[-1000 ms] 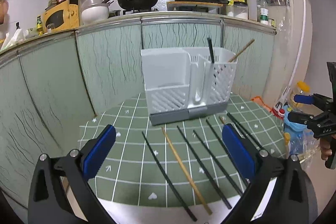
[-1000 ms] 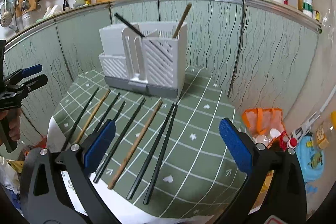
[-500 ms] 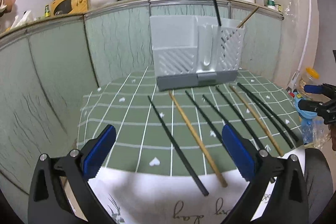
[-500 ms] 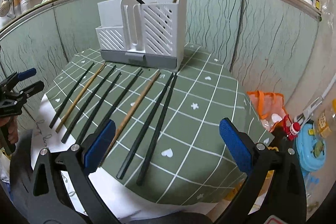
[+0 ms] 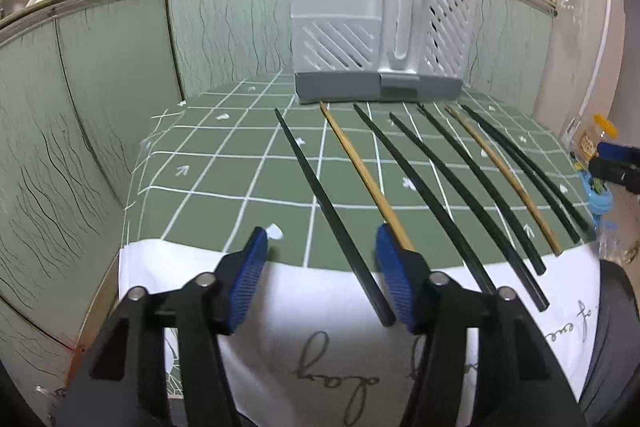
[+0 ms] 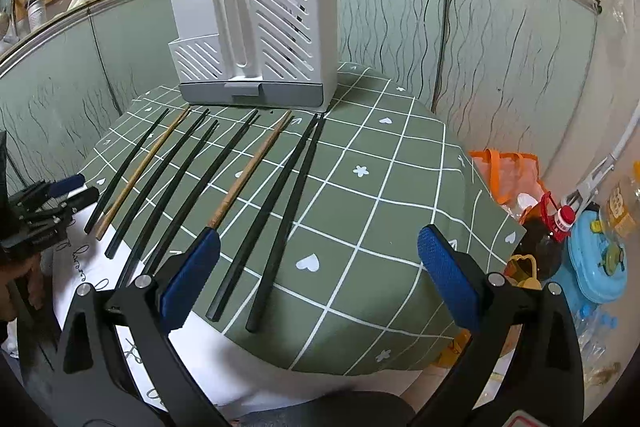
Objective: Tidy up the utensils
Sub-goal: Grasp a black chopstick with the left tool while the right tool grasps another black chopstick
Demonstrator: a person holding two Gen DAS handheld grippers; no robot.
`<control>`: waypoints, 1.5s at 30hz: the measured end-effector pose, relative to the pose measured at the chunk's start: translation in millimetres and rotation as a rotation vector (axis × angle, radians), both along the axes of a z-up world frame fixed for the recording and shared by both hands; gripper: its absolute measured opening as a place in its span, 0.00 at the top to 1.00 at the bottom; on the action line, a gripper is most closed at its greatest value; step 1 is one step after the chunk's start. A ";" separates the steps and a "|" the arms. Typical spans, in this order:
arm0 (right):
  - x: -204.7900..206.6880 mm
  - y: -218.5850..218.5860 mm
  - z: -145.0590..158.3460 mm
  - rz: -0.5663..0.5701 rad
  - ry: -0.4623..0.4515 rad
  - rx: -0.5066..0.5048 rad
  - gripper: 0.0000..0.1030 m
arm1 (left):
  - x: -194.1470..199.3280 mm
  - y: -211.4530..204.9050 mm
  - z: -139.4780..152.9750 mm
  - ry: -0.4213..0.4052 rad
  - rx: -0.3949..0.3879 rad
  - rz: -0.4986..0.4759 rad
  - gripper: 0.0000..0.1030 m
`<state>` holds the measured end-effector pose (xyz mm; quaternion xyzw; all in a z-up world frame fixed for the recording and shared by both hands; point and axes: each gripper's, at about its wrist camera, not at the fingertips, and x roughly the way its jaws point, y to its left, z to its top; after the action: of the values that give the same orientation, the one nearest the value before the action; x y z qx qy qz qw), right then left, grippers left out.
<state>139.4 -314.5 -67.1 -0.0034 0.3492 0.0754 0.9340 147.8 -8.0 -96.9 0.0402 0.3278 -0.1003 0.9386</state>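
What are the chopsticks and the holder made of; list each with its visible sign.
Black chopsticks: likely plastic or lacquered, with a smooth dark sheen.
Tan chopsticks: probably bamboo or wood, with a matte, grain-coloured surface.
Holder: looks like moulded plastic, matte white with slatted cutouts and a grey base.

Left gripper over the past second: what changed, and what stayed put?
The left gripper dropped toward the table's near edge and narrowed its blue-padded jaws around the leftmost black chopstick, not yet clamped. The right gripper also lowered, open and empty. The chopstick row and white slatted utensil holder stayed put.
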 end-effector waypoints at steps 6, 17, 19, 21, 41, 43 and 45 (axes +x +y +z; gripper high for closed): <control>-2.9 -1.3 -2.4 -0.004 0.005 0.002 0.08 | 2.0 -12.4 -7.7 0.007 0.039 0.005 0.64; -4.4 -2.2 -9.7 -0.018 0.014 -0.005 0.08 | 8.4 -14.8 -10.2 0.013 0.070 0.080 0.92; -4.8 -1.7 -11.6 -0.016 0.017 -0.008 0.08 | 9.0 -14.6 -9.7 0.018 0.074 0.078 0.92; -4.3 -0.8 -14.2 -0.012 0.024 -0.012 0.08 | 9.9 -13.8 -9.2 0.023 0.069 0.078 0.93; 10.3 26.5 -38.8 -0.068 0.047 -0.104 0.87 | 9.9 -11.8 -8.7 0.021 0.048 0.083 0.93; 10.6 26.6 -39.7 -0.076 0.054 -0.089 0.94 | 9.9 -11.5 -8.8 0.021 0.047 0.084 0.93; 10.4 27.8 -40.1 -0.090 0.054 -0.090 0.94 | 10.2 -11.8 -8.5 0.020 0.045 0.087 0.93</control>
<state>149.9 -286.7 -107.2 -0.0275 0.3773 0.0179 0.9255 158.0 -19.7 -105.5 0.0463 0.3409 -0.0525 0.9375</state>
